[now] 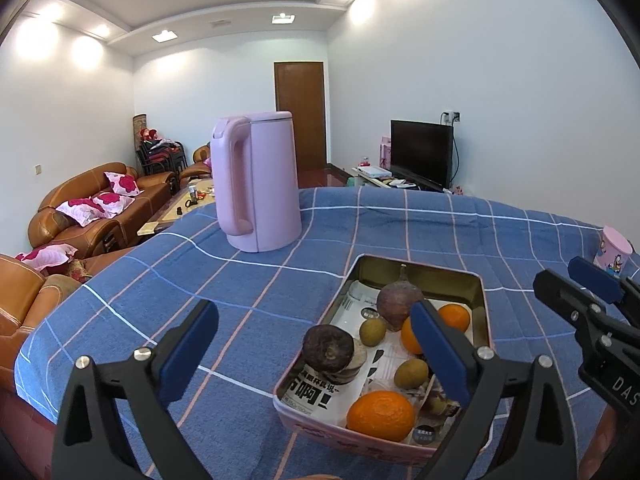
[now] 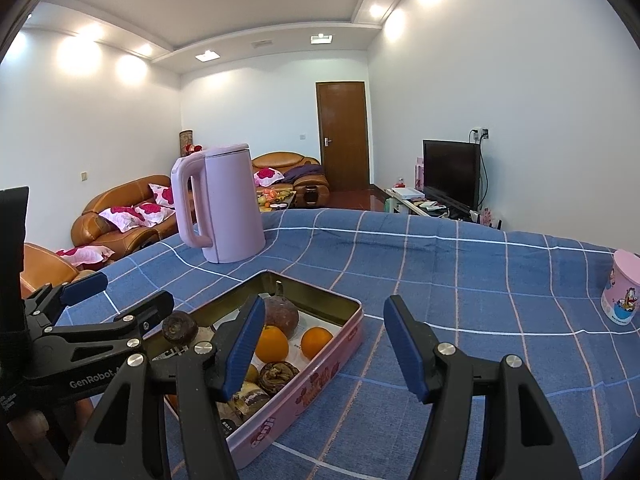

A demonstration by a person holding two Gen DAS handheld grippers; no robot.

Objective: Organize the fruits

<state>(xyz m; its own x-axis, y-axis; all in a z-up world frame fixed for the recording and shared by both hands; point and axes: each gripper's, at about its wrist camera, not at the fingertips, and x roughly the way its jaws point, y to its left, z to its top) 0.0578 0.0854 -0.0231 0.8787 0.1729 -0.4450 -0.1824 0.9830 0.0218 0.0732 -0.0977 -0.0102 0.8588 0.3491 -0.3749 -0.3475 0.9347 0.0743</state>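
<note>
A pink tin [image 1: 420, 265] with a gold inside holds the fruit on a blue checked cloth. In it lie three oranges [image 1: 380, 416], two small green-brown fruits [image 1: 372, 331], a big purple fruit [image 1: 398, 304] with a stem, and a dark round fruit [image 1: 328, 350] on top of packets. My left gripper [image 1: 316, 356] stands wide open around the tin's near left part, pads clear of the dark fruit. My right gripper [image 2: 324, 346] is open too, one finger above the tin [image 2: 320, 380], the other over the cloth beside it; an orange [image 2: 316, 342] shows between them, untouched.
A tall pink kettle [image 1: 256, 184] stands behind the tin, towards the far left. A pink printed cup [image 2: 624, 288] sits at the far right. The cloth [image 1: 280, 288] drops off at the left edge, with sofas beyond. The two grippers flank the tin closely.
</note>
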